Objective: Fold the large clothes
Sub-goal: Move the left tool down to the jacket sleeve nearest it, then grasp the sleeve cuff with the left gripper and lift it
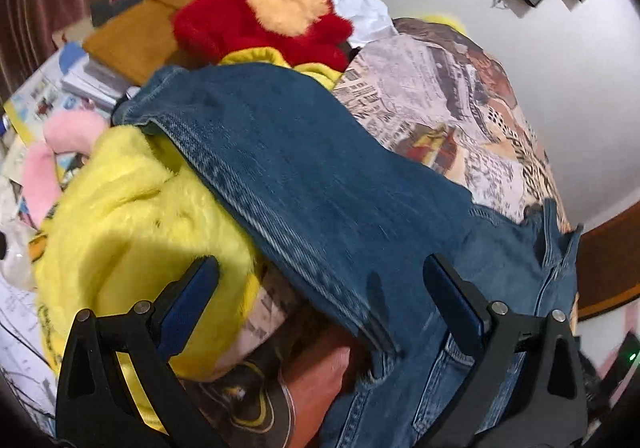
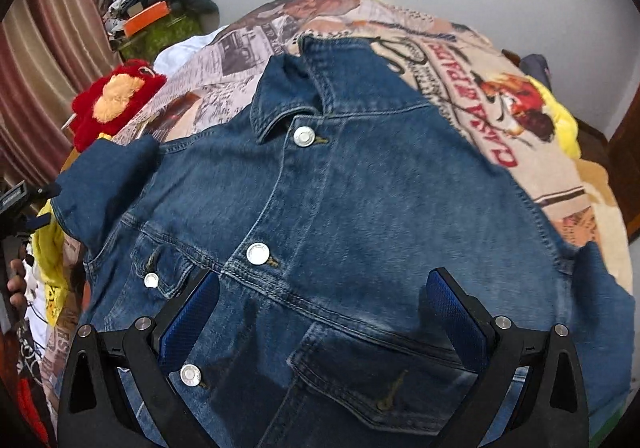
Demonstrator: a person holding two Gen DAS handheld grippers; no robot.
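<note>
Two fisheye views show a denim jacket spread on a bed, with a handheld gripper low in each picture.

Left wrist view: the left gripper [image 1: 320,276] has its fingers apart and holds nothing. Between them, a little farther off, runs a sleeve [image 1: 280,168] of the denim jacket, stretching from near right to far left. The sleeve lies over a yellow plush toy [image 1: 132,216] at the left, and its cuff ends toward the far left. A red plush toy [image 1: 256,4] sits at the far side, and the bed's newspaper-print cover [image 1: 440,100] shows to the right. The picture is slightly blurred.

Right wrist view: the right gripper [image 2: 324,288] also has its fingers apart and empty, just above the jacket's chest. The denim jacket [image 2: 340,208] lies front up and buttoned, collar at the far side, on the printed cover. Its left-hand sleeve hangs off toward the near left, where part of the other gripper shows at the edge.

Judging by this, the jacket is laid out flat and folding is just starting, with the sleeve as the first piece. The next move calls for closing the left gripper on the sleeve near its cuff and carrying it across onto the chest, keeping the body flat.
</note>
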